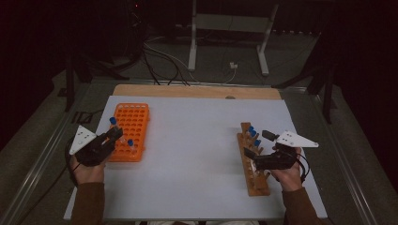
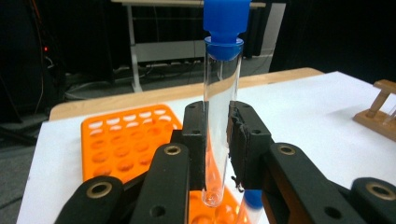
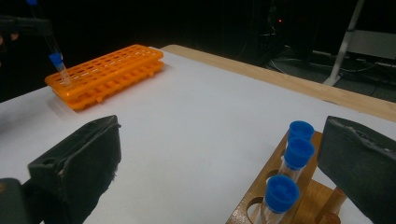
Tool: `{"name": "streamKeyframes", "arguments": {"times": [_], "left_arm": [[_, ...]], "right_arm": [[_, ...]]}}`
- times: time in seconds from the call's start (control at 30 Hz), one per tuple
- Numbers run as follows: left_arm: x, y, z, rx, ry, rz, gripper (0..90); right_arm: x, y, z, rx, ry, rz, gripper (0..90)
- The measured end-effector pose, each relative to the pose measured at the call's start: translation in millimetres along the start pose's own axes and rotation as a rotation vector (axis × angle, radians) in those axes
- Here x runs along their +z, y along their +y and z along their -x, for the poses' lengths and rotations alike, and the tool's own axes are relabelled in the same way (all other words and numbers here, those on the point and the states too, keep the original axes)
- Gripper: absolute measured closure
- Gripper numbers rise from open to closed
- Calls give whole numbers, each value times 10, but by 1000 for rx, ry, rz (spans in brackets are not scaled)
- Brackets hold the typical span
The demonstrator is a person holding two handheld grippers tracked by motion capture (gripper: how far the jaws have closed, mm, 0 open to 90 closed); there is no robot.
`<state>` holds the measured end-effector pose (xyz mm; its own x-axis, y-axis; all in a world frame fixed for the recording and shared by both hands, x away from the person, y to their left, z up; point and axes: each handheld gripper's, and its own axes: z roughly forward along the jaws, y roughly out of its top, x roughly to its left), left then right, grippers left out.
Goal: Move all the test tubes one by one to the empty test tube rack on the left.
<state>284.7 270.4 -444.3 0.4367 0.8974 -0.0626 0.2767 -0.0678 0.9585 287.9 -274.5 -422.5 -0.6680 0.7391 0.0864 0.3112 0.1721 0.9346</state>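
Note:
My left gripper (image 1: 115, 134) (image 2: 217, 128) is shut on a clear test tube with a blue cap (image 1: 113, 121) (image 2: 222, 93), held upright. The tube's bottom hangs just over the near holes of the orange rack (image 1: 133, 123) (image 2: 122, 140). A second capped tube (image 1: 130, 142) (image 3: 57, 63) stands in that rack near its front edge. My right gripper (image 1: 258, 144) (image 3: 224, 163) is open beside the wooden rack (image 1: 253, 178) (image 3: 261, 193), with nothing between its jaws. Three blue-capped tubes (image 1: 253, 135) (image 3: 298, 151) stand at the wooden rack's far end.
Both racks rest on a white table top (image 1: 187, 154) with a wooden strip (image 1: 197, 91) along its far edge. Beyond it, on the dark floor, lie cables (image 1: 164, 58) and the feet of a metal stand (image 1: 227, 28). A wide stretch of white top separates the racks.

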Motion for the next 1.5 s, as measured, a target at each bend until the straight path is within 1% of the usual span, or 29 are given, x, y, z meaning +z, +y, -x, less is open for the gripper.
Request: {"name": "streamKeyframes", "arguments": {"times": [0.33,0.47,0.63,0.87,1.0,1.1,1.17,1.27,1.37,1.5], "left_arm": [[-15,-194,-50,-18,5,-43,782],[-4,-259,-60,-38,-2,-53,782],[44,-294,-22,-28,-21,-74,781],[118,-330,42,11,-26,-117,782],[142,-386,33,7,-24,-147,782],[152,-424,24,3,-27,-181,782],[165,-445,23,7,-25,-208,782],[182,-458,34,15,-22,-226,782],[189,-462,53,28,-18,-236,782],[185,-465,57,35,-16,-246,783]], "right_arm": [[7,-5,-5,1,1,0,0],[7,-8,-6,2,1,-1,0],[9,-9,-6,1,3,-2,0],[13,-14,-8,-2,2,-4,0],[11,-15,-9,-2,2,-4,0],[9,-18,-10,1,2,-6,0],[10,-22,-9,3,3,-5,0],[10,-24,-15,2,5,-6,0],[9,-26,-14,3,5,-4,0],[12,-31,-16,4,7,-7,0]]}}
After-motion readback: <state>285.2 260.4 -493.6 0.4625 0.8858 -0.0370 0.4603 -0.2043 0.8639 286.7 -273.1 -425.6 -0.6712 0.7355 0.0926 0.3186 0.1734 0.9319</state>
